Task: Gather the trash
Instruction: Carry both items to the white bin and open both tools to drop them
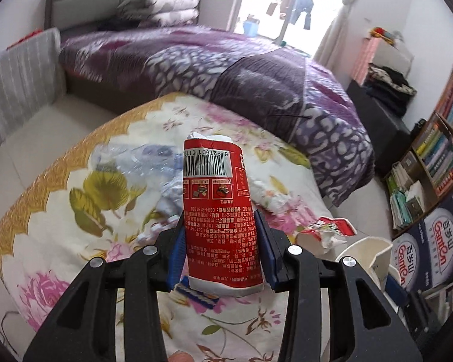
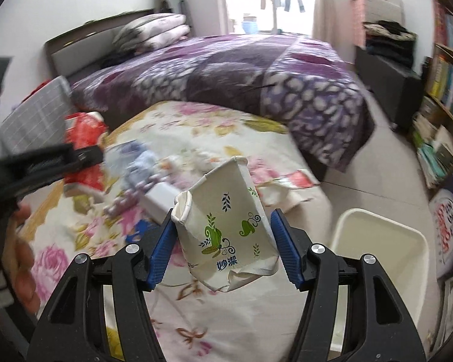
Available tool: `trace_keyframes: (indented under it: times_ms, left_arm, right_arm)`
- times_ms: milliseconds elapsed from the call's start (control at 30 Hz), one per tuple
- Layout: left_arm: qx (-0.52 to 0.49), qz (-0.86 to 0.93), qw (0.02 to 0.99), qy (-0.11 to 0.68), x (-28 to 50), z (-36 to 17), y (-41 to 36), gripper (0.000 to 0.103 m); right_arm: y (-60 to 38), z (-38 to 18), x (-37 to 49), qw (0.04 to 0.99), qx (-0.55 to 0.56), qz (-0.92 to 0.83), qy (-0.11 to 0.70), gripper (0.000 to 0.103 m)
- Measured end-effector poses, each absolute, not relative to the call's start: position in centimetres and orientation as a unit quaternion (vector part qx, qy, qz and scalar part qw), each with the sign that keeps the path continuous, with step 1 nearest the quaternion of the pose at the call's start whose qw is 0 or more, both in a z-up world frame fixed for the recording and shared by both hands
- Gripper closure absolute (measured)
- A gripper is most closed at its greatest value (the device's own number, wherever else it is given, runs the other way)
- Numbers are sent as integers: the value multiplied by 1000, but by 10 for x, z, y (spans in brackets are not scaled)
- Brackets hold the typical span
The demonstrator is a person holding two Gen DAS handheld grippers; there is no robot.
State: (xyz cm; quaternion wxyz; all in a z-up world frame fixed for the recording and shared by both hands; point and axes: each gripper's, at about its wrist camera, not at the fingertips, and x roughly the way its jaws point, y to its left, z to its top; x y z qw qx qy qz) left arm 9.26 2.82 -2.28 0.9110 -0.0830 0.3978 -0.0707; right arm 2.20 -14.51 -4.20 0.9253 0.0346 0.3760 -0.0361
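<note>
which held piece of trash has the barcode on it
The red packet in the left gripper; the white leaf-printed paper cup in the right gripper shows none.

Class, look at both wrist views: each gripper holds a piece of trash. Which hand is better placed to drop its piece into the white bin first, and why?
Probably the right. The right gripper holds the crushed paper cup, and the white bin sits close beside it. The left gripper, gripping the red packet, looks farther away.

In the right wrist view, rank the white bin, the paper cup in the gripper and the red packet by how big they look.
1. White bin, partly cut off.
2. Paper cup, though closeness to the camera inflates it.
3. Red packet, blurred and partly hidden by the left gripper.
</note>
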Motion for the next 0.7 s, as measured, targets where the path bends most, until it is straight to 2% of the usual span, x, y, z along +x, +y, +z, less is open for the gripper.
trace_keyframes:
  times_ms: [500,700]
  left_arm:
    - [-28,-152,918,366,58,-22,-55,61]
    - [-8,-185,910,372,46,-30,-88,61]
  right_arm:
    - [-236,-30,-4,909,110,-182,359,42]
    - [-273,-32,-19,890,144,-239,362,35]
